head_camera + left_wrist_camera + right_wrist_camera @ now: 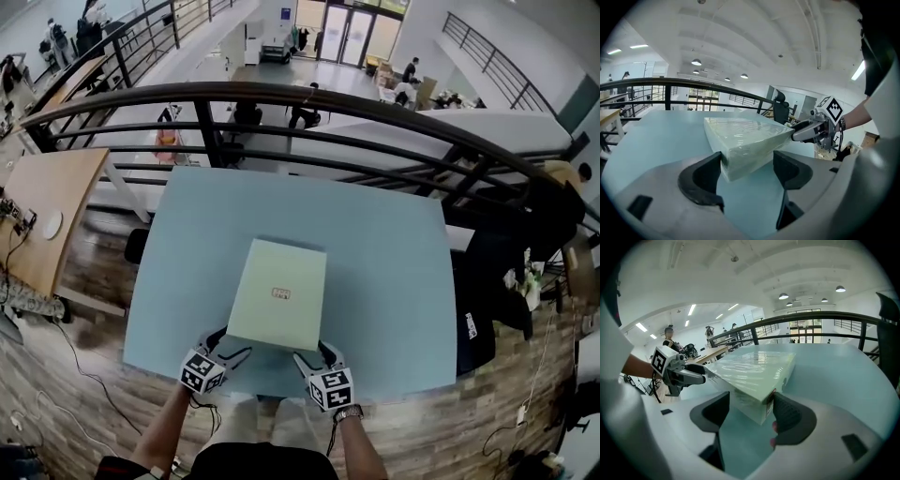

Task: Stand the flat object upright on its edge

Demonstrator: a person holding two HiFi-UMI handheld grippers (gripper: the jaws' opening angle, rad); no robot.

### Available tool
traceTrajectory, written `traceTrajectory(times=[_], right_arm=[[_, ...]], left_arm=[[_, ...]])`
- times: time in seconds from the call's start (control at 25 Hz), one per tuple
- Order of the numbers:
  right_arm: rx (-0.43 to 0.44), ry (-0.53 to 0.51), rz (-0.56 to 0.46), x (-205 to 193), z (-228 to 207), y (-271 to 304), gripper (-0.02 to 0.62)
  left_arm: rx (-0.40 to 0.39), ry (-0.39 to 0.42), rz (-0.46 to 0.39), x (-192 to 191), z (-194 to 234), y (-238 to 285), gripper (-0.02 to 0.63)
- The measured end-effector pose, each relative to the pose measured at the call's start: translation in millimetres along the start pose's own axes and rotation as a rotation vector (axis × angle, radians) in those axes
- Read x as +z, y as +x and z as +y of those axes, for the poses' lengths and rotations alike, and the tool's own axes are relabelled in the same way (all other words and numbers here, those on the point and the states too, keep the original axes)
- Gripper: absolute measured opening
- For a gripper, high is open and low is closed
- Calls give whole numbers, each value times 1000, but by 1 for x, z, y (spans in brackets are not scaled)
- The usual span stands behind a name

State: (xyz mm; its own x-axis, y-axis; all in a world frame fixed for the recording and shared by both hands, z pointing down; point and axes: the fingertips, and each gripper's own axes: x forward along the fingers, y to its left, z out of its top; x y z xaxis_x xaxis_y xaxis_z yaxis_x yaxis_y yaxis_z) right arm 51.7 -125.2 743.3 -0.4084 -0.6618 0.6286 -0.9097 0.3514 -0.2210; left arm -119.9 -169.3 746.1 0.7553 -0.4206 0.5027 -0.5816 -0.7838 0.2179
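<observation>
Black railing (281, 94): curves past the far edge of the worktop (394, 272); beyond it lies a lower floor with seated people.
Wooden desk (47, 202): off to the left, carrying cables and a white disc.
Black chair (483, 309): just beside the worktop's right edge.
Worktop: pale blue and smooth, bare apart from the box (272, 267); nothing stands in the way around it.
Room: wood-plank floor, white ceiling with round lamps.
Box: pale green, film-wrapped, near the worktop's middle, towards the person. Its broad face is up. Its long axis runs away from the person towards the railing, turned slightly. Its near edge appears tipped up a little.
Left tool (230, 345): jaws apart around the near left corner, one pad against the box's side, the other clear.
Right tool (316, 354): clamped on the near right corner.
</observation>
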Motion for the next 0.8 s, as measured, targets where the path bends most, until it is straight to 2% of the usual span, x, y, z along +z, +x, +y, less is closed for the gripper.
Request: traceTrajectory(times=[0.8], right_arm=[[51,-87,-64,40,-18,-36,273]], left_arm=[[58,-38,-119,46,-32,-10,336]])
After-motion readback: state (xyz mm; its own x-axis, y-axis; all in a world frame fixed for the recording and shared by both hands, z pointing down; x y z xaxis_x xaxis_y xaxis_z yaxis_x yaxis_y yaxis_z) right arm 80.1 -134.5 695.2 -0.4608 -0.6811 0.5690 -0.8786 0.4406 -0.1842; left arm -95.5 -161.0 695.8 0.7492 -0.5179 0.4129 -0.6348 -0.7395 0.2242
